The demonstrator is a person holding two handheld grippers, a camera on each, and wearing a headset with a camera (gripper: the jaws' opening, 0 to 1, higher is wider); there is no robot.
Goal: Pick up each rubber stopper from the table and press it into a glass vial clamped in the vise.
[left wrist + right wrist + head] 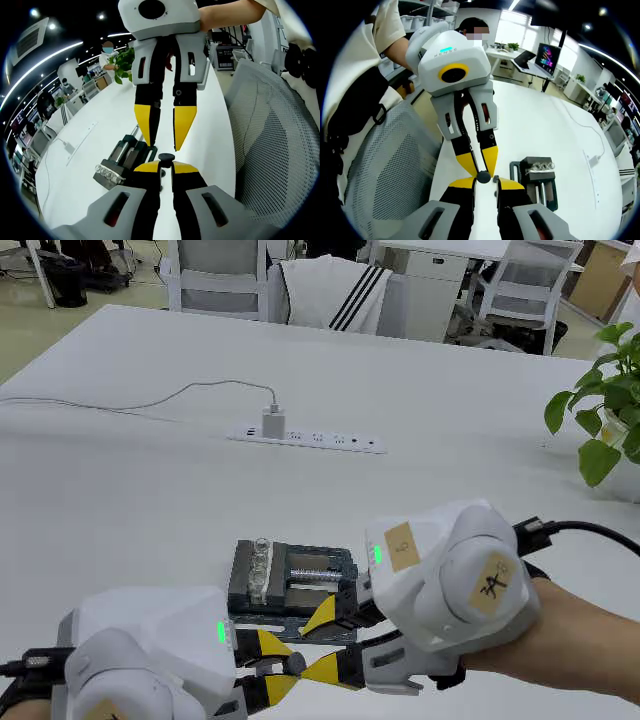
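- left gripper [166, 166]: jaws pressed nearly together, pinching the stopper [166, 158], a small dark plug, right at its tips.
- right gripper [487, 184]: jaws spread, tip to tip with the left one. The stopper sits in the gap between its two yellow tips.
- Reads as a hand-over or regrip before insertion, but that is a judgement.
- vise [540, 187] stands on the table [200, 460], just beside the meeting tips: off to the right of the right gripper's jaws in its own view, and to the left of the left gripper's jaws in the left gripper view.
- vials [540, 164]: a short row clamped upright at the vise end farther from the right gripper. Whether any is already plugged is too small to tell.
- To do it well: the right jaws should close squarely on the stopper's sides before the left lets go.
- The grip should leave the stopper's lower end free to enter the glass.
- Then a short swing sideways over an open vial, stopper axis lined up with the neck.
- Press straight down. A tilted push risks popping the stopper out or side-loading the glass.
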